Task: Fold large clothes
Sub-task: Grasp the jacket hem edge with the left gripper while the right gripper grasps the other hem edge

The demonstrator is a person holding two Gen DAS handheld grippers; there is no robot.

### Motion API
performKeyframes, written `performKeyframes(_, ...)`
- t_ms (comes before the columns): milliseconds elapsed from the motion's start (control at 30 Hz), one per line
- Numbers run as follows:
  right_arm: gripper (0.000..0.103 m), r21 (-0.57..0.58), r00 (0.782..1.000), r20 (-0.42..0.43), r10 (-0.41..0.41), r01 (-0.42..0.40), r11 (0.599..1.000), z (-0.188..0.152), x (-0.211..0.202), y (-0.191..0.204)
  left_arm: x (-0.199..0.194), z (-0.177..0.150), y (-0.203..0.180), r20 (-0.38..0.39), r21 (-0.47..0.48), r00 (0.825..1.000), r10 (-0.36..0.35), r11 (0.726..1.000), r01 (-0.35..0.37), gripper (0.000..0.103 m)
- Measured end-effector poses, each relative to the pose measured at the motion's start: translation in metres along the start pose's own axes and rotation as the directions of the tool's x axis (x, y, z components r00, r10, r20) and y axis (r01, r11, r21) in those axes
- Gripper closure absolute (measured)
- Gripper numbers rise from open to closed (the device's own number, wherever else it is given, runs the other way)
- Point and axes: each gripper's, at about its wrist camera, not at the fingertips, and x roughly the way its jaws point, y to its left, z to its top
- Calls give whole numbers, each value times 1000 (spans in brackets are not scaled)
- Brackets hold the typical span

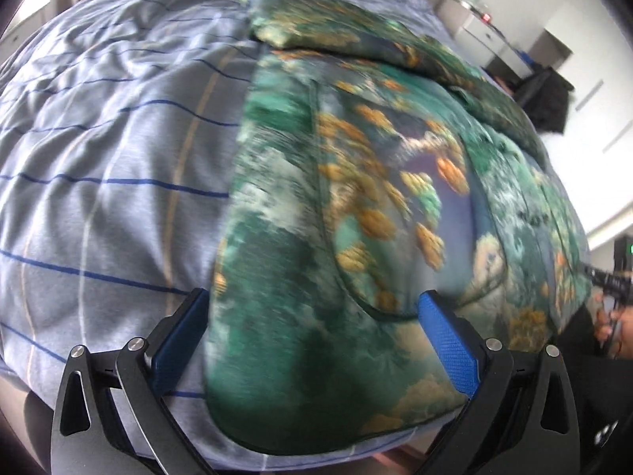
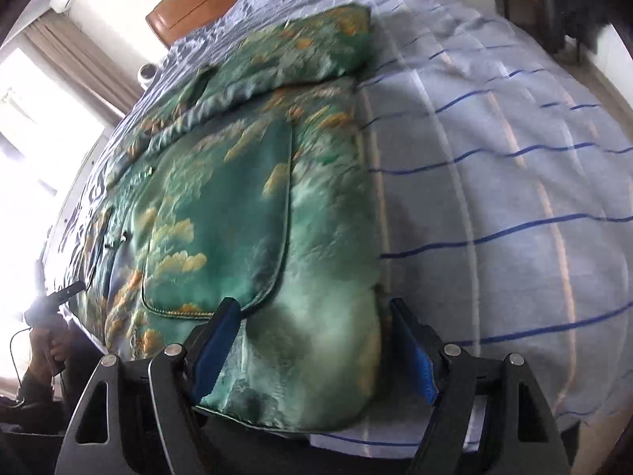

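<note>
The green and gold printed jacket (image 1: 356, 198) lies spread flat on the striped blue bedsheet (image 1: 99, 158), its hem at the sheet's near edge and its folded sleeve (image 2: 316, 47) across the top, toward the wooden headboard (image 2: 205, 0). My left gripper (image 1: 312, 312) stands open over one near hem corner of the jacket, blue pads (image 1: 447, 340) wide apart with the fabric between them. My right gripper (image 2: 312, 316) is open likewise over the other hem corner, one pad (image 2: 215, 340) over the jacket near its pocket (image 2: 221, 217), the other just beside the jacket's edge.
</note>
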Motion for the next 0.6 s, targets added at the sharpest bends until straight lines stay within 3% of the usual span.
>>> performKeyframes(67, 28, -5, 1000, -5, 11, -12, 1000, 0, 0, 4, 1, -2, -9, -19, 37, 1000, -14, 999, 14, 2)
performKeyframes(100, 34, -8, 1000, -10, 21, -21, 1000, 0, -1, 6, 1, -3, -14, -22, 55, 1000, -7, 998, 8, 4)
performKeyframes(167, 70, -26, 1000, -13, 14, -14, 1000, 0, -3, 12, 1, -4, -21, -26, 82, 999, 18, 997, -16, 20)
performKeyframes(233, 83, -36, 1000, -12, 17, -18, 999, 1, -7, 18, -2, -3, -25, -32, 87, 999, 36, 996, -33, 43)
performKeyframes(267, 84, -38, 1000, -10, 19, -19, 999, 3, -8, 21, -5, -2, -26, -32, 82, 999, 39, 996, -36, 49)
performKeyframes(333, 85, -45, 1000, -2, 16, -16, 999, 8, -13, 23, -14, 0, -24, -28, 61, 999, 40, 997, -38, 73)
performKeyframes(400, 87, -53, 1000, 9, 15, -14, 998, 12, -19, 27, -24, 2, -19, -18, 33, 999, 34, 999, -33, 82)
performKeyframes(600, 88, -82, 997, 67, 23, -17, 996, 16, -46, 38, -53, 5, -25, 46, -2, 999, 16, 1000, -16, 90)
